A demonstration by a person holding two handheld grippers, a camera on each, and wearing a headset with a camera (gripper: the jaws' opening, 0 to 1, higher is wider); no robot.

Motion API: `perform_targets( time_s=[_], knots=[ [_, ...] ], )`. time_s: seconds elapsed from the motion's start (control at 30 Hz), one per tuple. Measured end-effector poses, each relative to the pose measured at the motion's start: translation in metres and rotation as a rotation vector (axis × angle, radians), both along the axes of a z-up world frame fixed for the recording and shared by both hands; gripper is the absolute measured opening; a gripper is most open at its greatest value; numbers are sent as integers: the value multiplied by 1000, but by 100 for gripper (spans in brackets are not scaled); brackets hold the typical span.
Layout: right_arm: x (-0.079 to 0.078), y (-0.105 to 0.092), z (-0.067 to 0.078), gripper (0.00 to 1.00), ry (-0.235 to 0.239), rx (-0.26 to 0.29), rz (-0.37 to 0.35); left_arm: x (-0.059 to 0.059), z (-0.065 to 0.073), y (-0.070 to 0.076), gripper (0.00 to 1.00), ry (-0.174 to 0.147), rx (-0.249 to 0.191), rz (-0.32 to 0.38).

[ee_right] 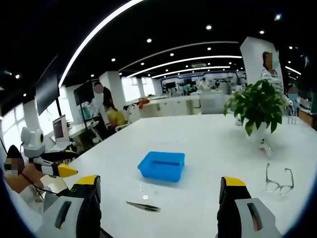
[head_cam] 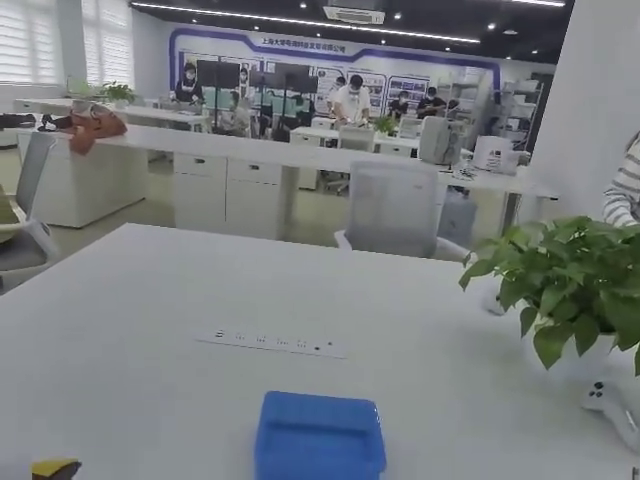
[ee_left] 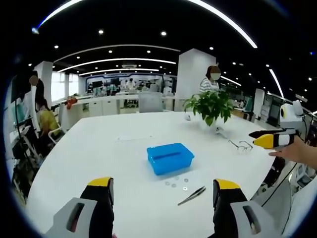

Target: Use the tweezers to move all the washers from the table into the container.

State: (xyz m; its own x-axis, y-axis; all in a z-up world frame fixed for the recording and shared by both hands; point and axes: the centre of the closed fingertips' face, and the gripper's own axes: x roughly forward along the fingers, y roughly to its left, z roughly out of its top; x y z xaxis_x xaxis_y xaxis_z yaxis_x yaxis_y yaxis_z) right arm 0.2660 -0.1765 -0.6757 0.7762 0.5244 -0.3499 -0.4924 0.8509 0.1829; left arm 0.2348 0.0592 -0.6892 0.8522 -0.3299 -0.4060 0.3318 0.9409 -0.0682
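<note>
The blue container (head_cam: 320, 438) runs off the bottom edge of the head view, near wall cut away. Down in the left corner a yellow tongs tip (head_cam: 55, 467) just peeks in, and which side it belongs to, can't tell. The plant (head_cam: 570, 280) is clipped by the right edge. In the left gripper view the washers (ee_left: 177, 184) are mere specks beside the container, too small to count. In the right gripper view they're fainter, blurred into the bench (ee_right: 213, 148).
</note>
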Motion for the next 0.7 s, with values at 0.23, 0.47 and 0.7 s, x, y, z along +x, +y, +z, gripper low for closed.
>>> perform_targets(
  time_s=[0.23,0.47,0.7],
  knots=[
    [6,13,-12,99,41,-4,34,12,-28,-17,67,67,57,-162],
    [10,12,-28,99,81,-26,48,28,-51,-37,39,102,66,-333],
    [10,9,-41,99,119,-39,52,37,-90,-55,33,219,96,-458]
  ],
)
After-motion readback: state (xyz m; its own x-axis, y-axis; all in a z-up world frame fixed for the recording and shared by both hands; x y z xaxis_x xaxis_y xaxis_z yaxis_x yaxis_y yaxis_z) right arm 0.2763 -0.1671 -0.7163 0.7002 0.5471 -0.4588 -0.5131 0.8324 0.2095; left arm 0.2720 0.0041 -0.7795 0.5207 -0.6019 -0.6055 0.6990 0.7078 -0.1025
